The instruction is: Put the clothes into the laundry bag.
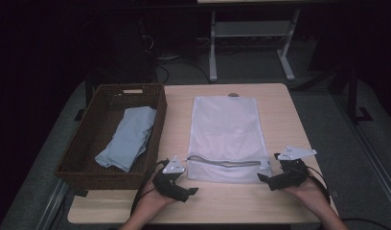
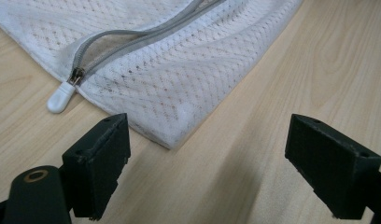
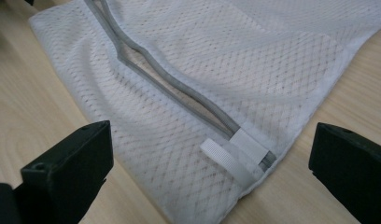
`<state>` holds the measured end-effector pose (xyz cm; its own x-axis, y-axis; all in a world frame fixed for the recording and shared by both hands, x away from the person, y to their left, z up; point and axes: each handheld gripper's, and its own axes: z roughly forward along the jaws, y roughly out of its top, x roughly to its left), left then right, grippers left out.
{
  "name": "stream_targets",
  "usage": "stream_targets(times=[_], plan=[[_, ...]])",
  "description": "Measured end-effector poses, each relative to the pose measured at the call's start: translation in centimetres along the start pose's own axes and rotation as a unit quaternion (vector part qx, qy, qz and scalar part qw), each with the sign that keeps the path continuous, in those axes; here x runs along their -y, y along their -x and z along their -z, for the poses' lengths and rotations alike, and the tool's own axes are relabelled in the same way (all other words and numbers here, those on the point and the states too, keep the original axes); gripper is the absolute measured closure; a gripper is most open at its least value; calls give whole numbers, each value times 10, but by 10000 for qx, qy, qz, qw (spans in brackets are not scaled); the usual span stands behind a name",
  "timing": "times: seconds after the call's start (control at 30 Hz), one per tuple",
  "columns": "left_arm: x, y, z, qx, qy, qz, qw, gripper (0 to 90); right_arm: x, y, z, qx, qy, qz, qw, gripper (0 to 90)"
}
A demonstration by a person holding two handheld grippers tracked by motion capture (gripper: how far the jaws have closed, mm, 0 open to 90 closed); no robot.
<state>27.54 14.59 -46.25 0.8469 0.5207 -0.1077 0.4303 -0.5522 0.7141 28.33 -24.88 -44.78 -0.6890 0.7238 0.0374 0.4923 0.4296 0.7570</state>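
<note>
A white mesh laundry bag [image 1: 224, 129] lies flat in the middle of the table, its grey zipper [image 1: 224, 163] gaping partly open near the front edge. My left gripper [image 1: 189, 191] is open at the bag's front left corner [image 2: 179, 79], just short of it; the white zipper pull [image 2: 60, 98] lies to the left of that corner. My right gripper [image 1: 266, 181] is open at the front right corner, its jaws either side of the bag [image 3: 272, 60] where the zipper [image 3: 170, 79] ends at a white fabric loop [image 3: 228, 161]. Nothing is held.
A dark wicker basket [image 1: 83, 143] stands on the left of the table with a folded light blue cloth [image 1: 129, 139] inside. The wooden table [image 1: 275, 110] has bare strips beside and in front of the bag. A white desk frame [image 1: 251, 43] stands on the floor behind.
</note>
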Motion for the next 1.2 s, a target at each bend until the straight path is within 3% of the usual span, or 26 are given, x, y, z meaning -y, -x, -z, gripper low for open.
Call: stream_targets(times=[0.1,0.47,0.7,0.9,1.2], plan=[[0,0,0,11,10,-4,10000,137,-2,2,-2,-35,37,-79,10000,0],[0,0,0,41,22,46,10000,137,-25,12,-12,-114,-59,4,9999,18],[1,0,1,83,31,78,9999,137,-40,21,-18,-151,-219,-6,9996,94],[1,0,1,100,29,81,9999,137,-56,34,-28,-118,-466,-171,9987,152],[1,0,1,107,32,78,9999,137,-74,47,-39,-122,-514,-322,9981,232]])
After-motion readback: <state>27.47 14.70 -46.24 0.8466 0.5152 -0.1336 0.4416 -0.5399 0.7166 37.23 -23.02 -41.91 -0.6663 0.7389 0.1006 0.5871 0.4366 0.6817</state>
